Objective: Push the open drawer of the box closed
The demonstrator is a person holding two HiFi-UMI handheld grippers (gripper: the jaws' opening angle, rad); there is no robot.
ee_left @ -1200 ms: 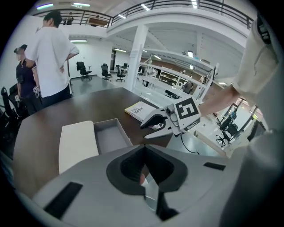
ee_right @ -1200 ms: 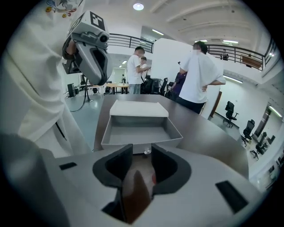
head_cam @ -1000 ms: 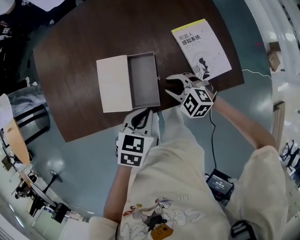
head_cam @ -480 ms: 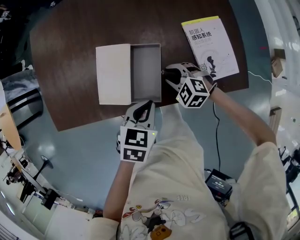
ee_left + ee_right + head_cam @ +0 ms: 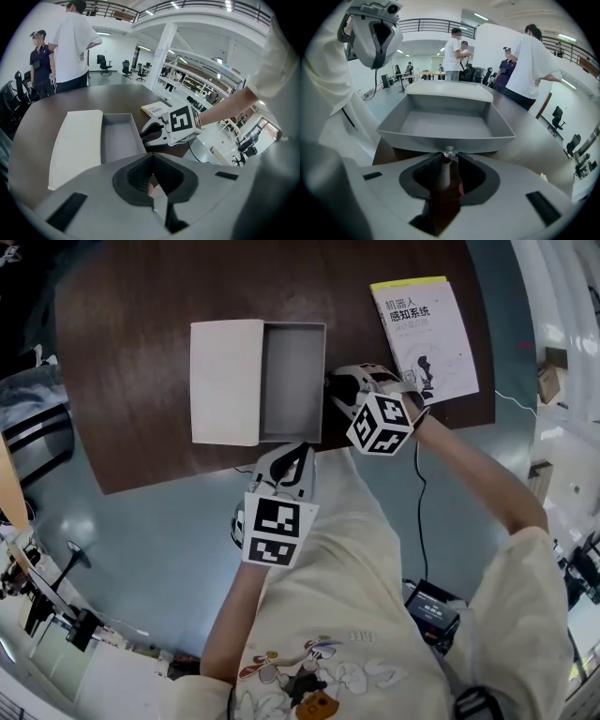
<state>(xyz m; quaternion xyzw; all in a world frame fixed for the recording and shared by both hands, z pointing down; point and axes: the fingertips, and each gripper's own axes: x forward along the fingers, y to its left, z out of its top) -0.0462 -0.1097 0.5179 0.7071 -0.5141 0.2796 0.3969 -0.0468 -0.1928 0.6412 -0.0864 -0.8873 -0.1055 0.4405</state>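
A flat white box (image 5: 225, 381) lies on the dark wooden table (image 5: 141, 296). Its grey drawer (image 5: 292, 381) is pulled out to the right and is empty. My right gripper (image 5: 334, 397) is at the drawer's right end. In the right gripper view the drawer's small metal knob (image 5: 449, 151) sits in the narrow gap between my right gripper's (image 5: 449, 155) tips. Those jaws have just been closing, and I see no firm press on the knob. My left gripper (image 5: 298, 452) hovers at the table's near edge just below the drawer, shut and empty (image 5: 152, 159).
A white and yellow book (image 5: 427, 338) lies on the table right of the drawer, behind my right hand. A black device with a cable (image 5: 433, 610) sits on the floor. People (image 5: 532, 61) stand beyond the table's far side.
My right gripper has come down and in to the drawer's right end, and its jaws have narrowed around the knob. The left gripper has sunk slightly by the table edge.
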